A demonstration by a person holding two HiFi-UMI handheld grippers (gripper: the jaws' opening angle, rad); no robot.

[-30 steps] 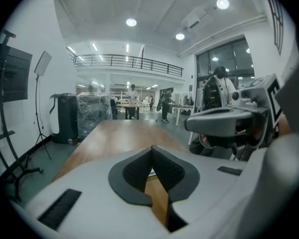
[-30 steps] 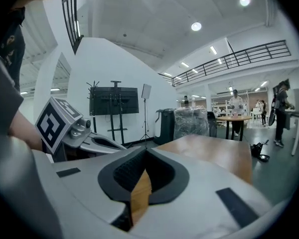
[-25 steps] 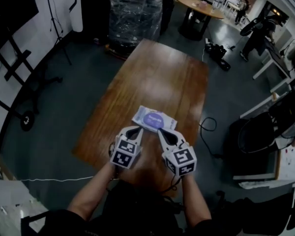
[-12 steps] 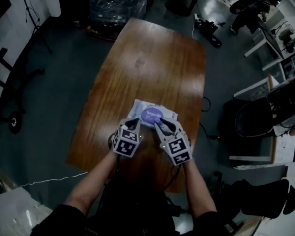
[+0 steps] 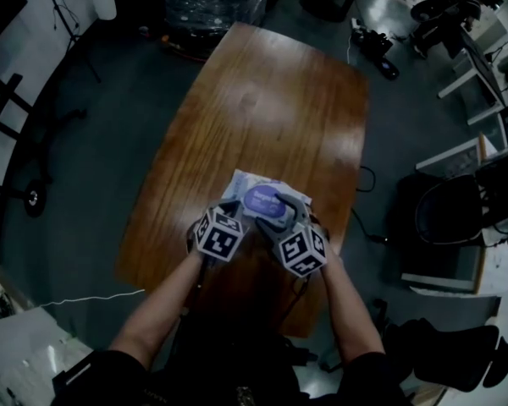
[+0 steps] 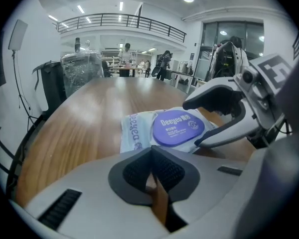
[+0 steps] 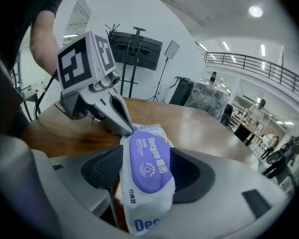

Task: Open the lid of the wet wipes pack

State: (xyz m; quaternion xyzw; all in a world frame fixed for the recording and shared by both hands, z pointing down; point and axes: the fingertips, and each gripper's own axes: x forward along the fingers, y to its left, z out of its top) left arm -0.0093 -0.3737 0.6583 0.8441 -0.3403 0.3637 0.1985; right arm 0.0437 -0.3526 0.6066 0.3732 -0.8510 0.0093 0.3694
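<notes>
**Right gripper straddles the wipes pack, left one closed at its edge**

Head view first: the long brown wooden desk runs away from the person, and the white soft-plastic wet wipes pack lies flat near the desk's near edge, roughly midway between its long sides. From up here both marker cubes crowd over the pack and cover the jaws.

The gripper views fill that in. The right gripper view looks straight down the pack, with the purple oval plastic lid facing up and lying flat, shut. The left gripper view shows the pack just ahead, print readable on the lid, and the other gripper reaching in from the right.

Room to move: beyond the pack, the wood top stretches to the far edge. On the near side only a narrow strip of desk lies between the pack and the edge under the forearms. Dark floor lies off both long sides, and a black office chair stands off the right side.

Now the jaws. The right gripper has just been opening. Its jaws stand wide apart with the pack between the pads, which flank its sides without squeezing. The left gripper has its jaws closed together on nothing. Its tip sits at the pack's left edge, touching or just short, I can't tell.
</notes>
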